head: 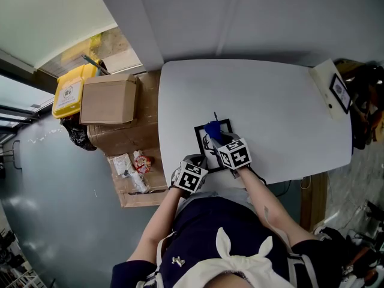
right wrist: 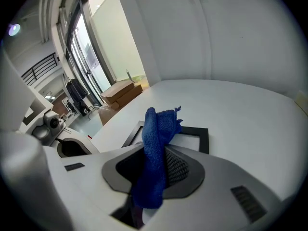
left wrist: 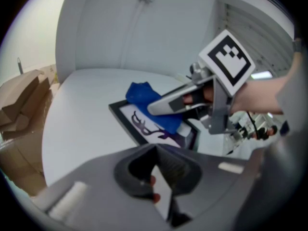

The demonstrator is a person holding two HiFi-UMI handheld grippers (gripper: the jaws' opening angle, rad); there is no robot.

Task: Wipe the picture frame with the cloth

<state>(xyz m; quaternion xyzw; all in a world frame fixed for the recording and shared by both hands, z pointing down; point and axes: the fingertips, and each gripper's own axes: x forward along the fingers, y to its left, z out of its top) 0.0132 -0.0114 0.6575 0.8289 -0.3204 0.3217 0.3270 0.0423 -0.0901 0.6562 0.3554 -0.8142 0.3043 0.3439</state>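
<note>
A black picture frame (head: 225, 124) with a dark squiggle print lies flat near the front edge of the white table (head: 276, 113). My right gripper (head: 215, 137) is shut on a blue cloth (head: 212, 128) and holds it down on the frame's glass. The right gripper view shows the cloth (right wrist: 159, 129) standing up between the jaws (right wrist: 154, 170), with the frame (right wrist: 201, 134) beyond. My left gripper (head: 201, 161) sits at the frame's near left edge. In the left gripper view its jaws (left wrist: 161, 184) are closed on a pale strip of that edge, and the frame (left wrist: 129, 120), the cloth (left wrist: 142, 93) and the right gripper (left wrist: 156, 109) lie ahead.
A cardboard box (head: 108, 99) and a yellow container (head: 69, 92) stand on the floor left of the table, with small packets (head: 135, 164) on flattened cardboard. A small framed card (head: 337, 92) leans at the table's far right corner. A wall runs behind the table.
</note>
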